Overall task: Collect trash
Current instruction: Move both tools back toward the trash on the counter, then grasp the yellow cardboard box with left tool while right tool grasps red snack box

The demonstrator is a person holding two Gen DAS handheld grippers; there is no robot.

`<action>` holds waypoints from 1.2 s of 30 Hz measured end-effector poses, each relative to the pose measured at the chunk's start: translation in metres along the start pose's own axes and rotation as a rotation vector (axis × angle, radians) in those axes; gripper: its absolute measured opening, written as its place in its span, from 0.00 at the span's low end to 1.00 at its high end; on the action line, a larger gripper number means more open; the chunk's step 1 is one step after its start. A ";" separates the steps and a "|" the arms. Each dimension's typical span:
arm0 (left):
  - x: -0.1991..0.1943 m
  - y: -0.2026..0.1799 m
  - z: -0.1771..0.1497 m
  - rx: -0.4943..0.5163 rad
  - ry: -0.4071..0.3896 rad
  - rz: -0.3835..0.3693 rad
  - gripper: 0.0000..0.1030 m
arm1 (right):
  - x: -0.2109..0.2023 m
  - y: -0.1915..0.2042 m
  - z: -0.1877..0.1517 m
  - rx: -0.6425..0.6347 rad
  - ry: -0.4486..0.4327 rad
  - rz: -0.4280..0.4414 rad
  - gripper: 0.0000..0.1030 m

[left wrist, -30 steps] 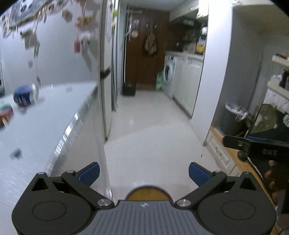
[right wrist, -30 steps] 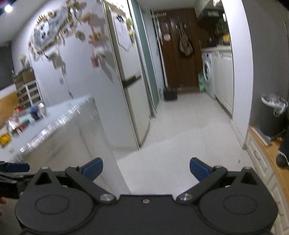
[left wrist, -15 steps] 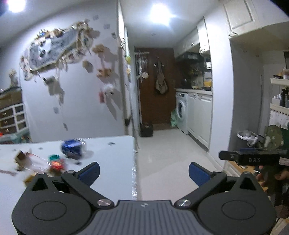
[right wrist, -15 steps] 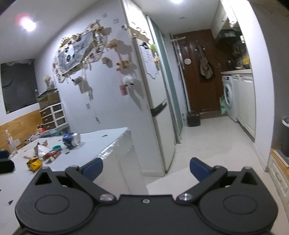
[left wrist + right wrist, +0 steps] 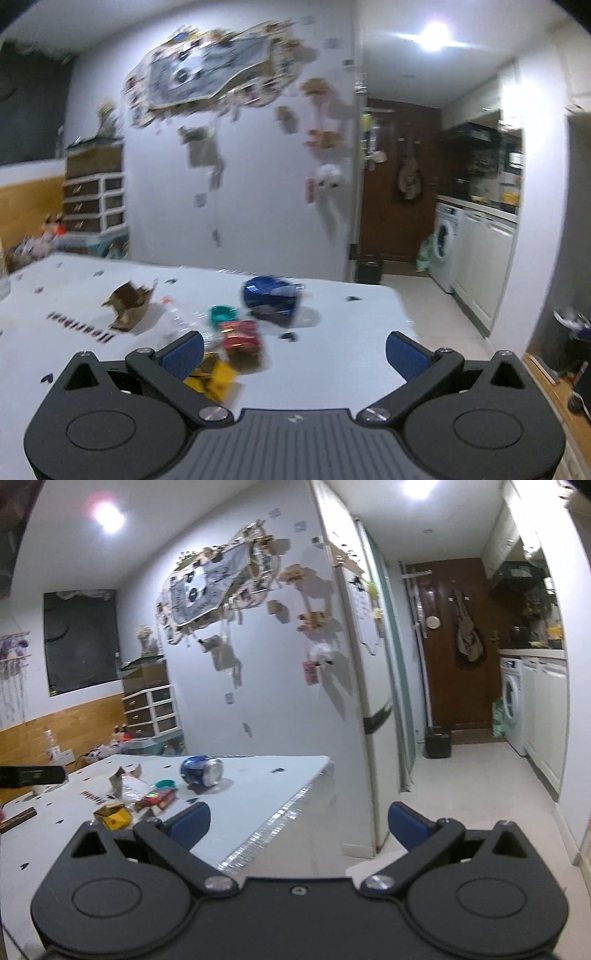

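Trash lies on a white table (image 5: 351,317): a crushed blue can (image 5: 271,301), a red packet (image 5: 242,336), a teal cap (image 5: 222,314), a yellow wrapper (image 5: 214,378), a torn brown carton (image 5: 127,304) and a clear plastic bottle (image 5: 177,319). My left gripper (image 5: 293,352) is open and empty above the table's near edge, just short of the red packet. My right gripper (image 5: 299,821) is open and empty, off the table's right corner. It sees the can (image 5: 201,770), red packet (image 5: 157,799) and yellow wrapper (image 5: 114,818) to its left.
A fridge (image 5: 369,701) stands behind the table's right end. A hallway floor (image 5: 472,775) runs right to a brown door (image 5: 454,646), a washing machine (image 5: 511,701) and a black bin (image 5: 437,742). A lined trash bin (image 5: 570,328) stands at far right.
Both cameras have tilted up and swung left. The table and its trash have come nearer and more central in the left wrist view. Both grippers stay open.
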State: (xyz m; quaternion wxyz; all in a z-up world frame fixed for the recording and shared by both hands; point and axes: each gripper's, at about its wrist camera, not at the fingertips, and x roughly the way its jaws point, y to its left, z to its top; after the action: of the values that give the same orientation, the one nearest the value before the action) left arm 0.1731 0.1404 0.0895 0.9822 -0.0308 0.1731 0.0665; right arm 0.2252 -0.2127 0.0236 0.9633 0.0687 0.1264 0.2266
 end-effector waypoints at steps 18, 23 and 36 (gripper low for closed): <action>0.146 0.119 -0.019 -0.183 0.209 0.050 1.00 | 0.141 0.102 0.028 -0.051 0.086 0.116 1.00; 0.154 0.127 -0.022 -0.157 0.225 0.044 1.00 | 0.184 0.136 0.039 -0.061 0.131 0.160 1.00; 0.171 0.099 -0.041 0.022 0.311 0.050 1.00 | 0.304 0.214 0.033 -0.040 0.355 0.191 1.00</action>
State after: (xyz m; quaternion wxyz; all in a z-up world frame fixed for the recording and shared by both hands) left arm 0.3044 0.2559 -0.0119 0.9418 -0.0254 0.3247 0.0836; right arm 0.4076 0.1125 0.0315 0.9012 0.0204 0.2827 0.3279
